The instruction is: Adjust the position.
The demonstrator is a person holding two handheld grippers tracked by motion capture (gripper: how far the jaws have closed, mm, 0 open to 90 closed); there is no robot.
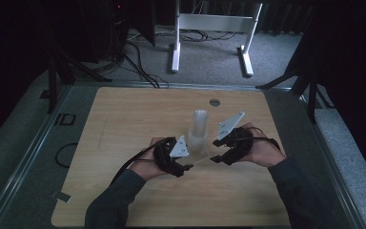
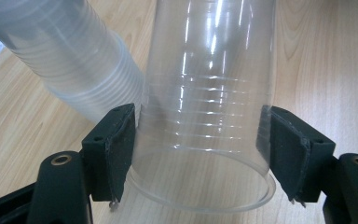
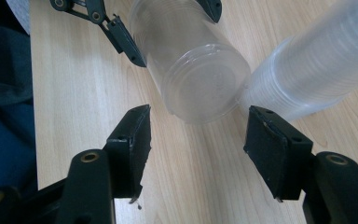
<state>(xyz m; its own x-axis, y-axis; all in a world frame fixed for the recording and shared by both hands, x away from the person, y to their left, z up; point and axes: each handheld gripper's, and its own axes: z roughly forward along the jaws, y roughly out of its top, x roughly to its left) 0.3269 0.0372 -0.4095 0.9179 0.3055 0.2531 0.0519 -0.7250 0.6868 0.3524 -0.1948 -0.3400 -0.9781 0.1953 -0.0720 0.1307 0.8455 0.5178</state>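
Observation:
A single clear plastic cup (image 2: 205, 121) lies on its side just above the wooden table, and my left gripper (image 2: 198, 154) is shut on its wall near the rim. The cup's base (image 3: 200, 88) points toward my right gripper (image 3: 203, 135), whose jaws stand open a little short of it without touching. A tall stack of clear cups (image 1: 199, 129) stands right behind both grippers, close beside the held cup (image 1: 201, 161). In the high view the left gripper (image 1: 187, 167) and right gripper (image 1: 215, 158) face each other at mid-table.
The wooden table top (image 1: 124, 124) has a round metal grommet (image 1: 214, 102) near its far edge. A black cable loop (image 1: 64, 153) lies off the table's left side. White frame legs (image 1: 175, 52) stand on the carpet beyond.

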